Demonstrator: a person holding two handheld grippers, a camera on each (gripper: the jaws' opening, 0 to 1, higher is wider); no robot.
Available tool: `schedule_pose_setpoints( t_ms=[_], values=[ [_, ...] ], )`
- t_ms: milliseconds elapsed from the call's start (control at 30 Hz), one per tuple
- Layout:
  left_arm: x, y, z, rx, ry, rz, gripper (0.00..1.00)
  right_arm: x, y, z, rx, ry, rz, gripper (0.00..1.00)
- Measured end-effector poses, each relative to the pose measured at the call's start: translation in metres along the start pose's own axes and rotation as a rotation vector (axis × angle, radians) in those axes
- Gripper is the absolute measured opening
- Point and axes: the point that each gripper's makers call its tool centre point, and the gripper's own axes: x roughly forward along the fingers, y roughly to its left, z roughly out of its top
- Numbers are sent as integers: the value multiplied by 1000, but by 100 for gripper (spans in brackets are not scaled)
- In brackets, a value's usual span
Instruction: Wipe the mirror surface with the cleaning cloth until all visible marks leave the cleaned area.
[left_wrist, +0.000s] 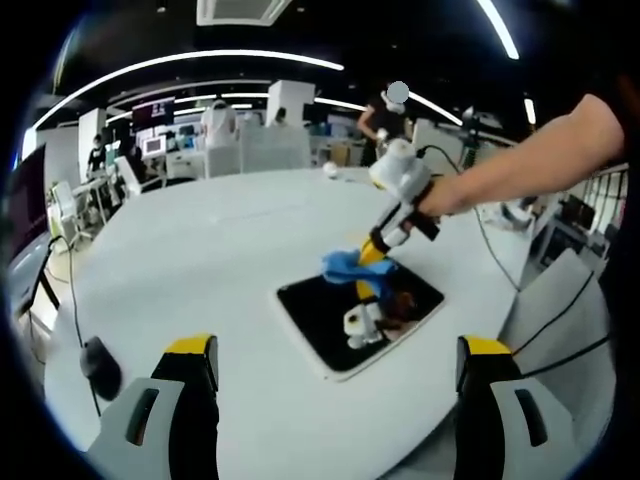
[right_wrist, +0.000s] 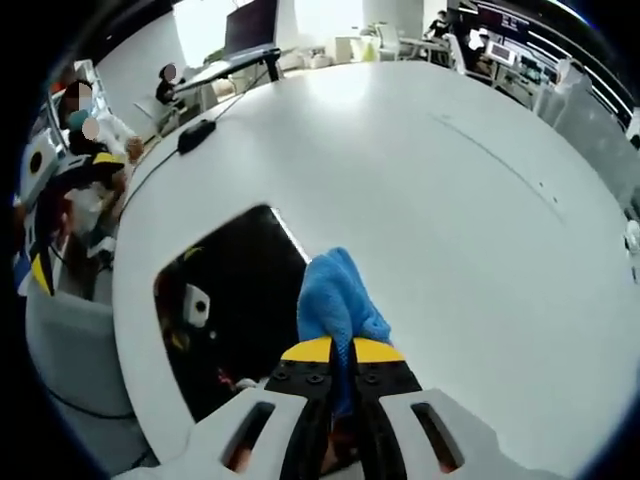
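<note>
your right tool (right_wrist: 341, 352) is closed on the cleaning cloth (right_wrist: 338, 300), with the blue fabric bunched out in front of the yellow tips. in the left gripper view you see this same tool (left_wrist: 378, 248) reaching down from your arm, and the cloth (left_wrist: 352, 264) is pressed at the far edge of the mirror (left_wrist: 325, 325). your left tool (left_wrist: 340, 352) holds nothing — its jaws stand wide apart, low over the white bench (left_wrist: 200, 250), near the mirror but not touching it.

the mirror (right_wrist: 235, 300) lies flat on the bench, and the cloth sits at its right border in the right gripper view. i judge the wiping is in progress, not finished, because the cloth covers just a small part of the glass.

what is hard to read: the glass looks almost black and it reflects the tool — so i cannot tell which marks are left or already gone. the part under the cloth is hidden.
</note>
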Motion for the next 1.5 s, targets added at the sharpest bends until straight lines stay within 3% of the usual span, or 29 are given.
schedule_pose_setpoints(
  t_ms=[567, 1500],
  values=[
    [-1, -4, 3, 16, -7, -8, 99, -9, 22, -17, 19, -44, -47, 0],
    [-6, -9, 3, 23, -21, -6, 99, -25, 72, -48, 8, -48, -14, 0]
  ],
)
